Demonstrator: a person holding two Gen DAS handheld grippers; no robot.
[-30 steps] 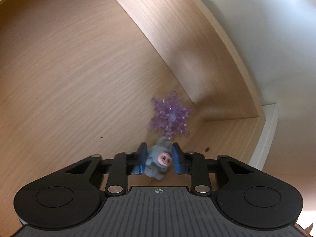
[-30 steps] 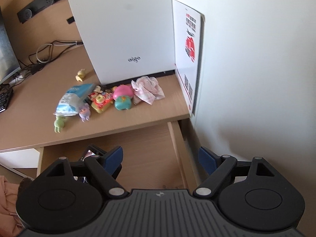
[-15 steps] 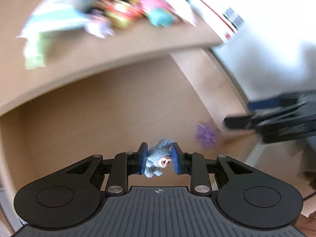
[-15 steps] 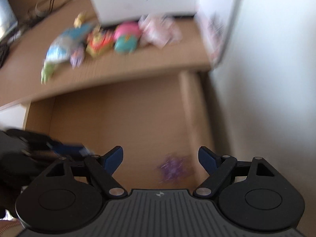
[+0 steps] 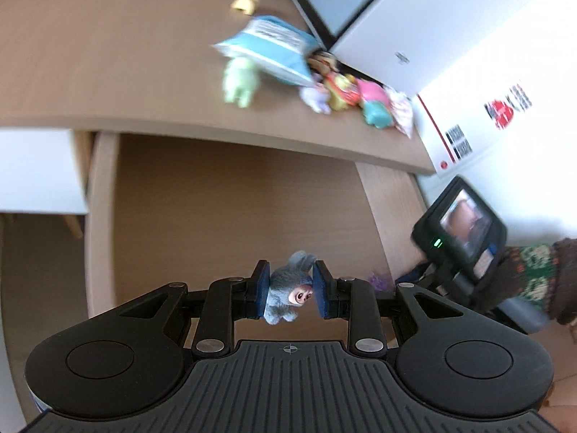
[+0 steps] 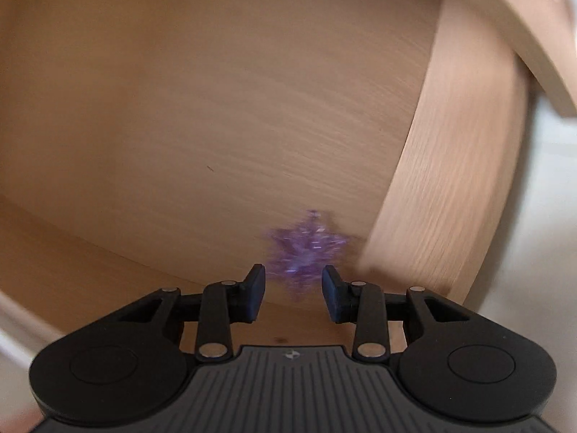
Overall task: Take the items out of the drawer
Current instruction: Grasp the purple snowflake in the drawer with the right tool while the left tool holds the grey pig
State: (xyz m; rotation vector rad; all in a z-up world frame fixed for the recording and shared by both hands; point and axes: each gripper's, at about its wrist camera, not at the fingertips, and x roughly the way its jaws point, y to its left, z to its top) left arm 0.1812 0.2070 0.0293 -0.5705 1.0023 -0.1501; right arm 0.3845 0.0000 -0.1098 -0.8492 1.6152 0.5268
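Note:
My left gripper (image 5: 291, 294) is shut on a small grey-blue plush bunny (image 5: 288, 294) with a pink face, held above the open wooden drawer (image 5: 223, 209). A purple crystal snowflake (image 6: 306, 249) lies on the drawer floor near its right wall (image 6: 443, 202). My right gripper (image 6: 293, 294) hangs low in the drawer with its jaws partly apart on either side of the snowflake's near end, not clamped on it. In the left wrist view the snowflake (image 5: 378, 281) peeks out beside the right finger, and the right gripper's body (image 5: 461, 227) shows at the right edge.
Several small toys (image 5: 339, 90) and a blue packet (image 5: 274, 50) lie on the desk top (image 5: 108, 54) behind the drawer, in front of a white box (image 5: 432, 29). A patterned sleeve (image 5: 533, 278) holds the right gripper. A white wall is on the right.
My left gripper has lifted the bunny up out of the drawer and turned toward the desk. My right gripper has dropped into the drawer to the snowflake and its jaws have narrowed.

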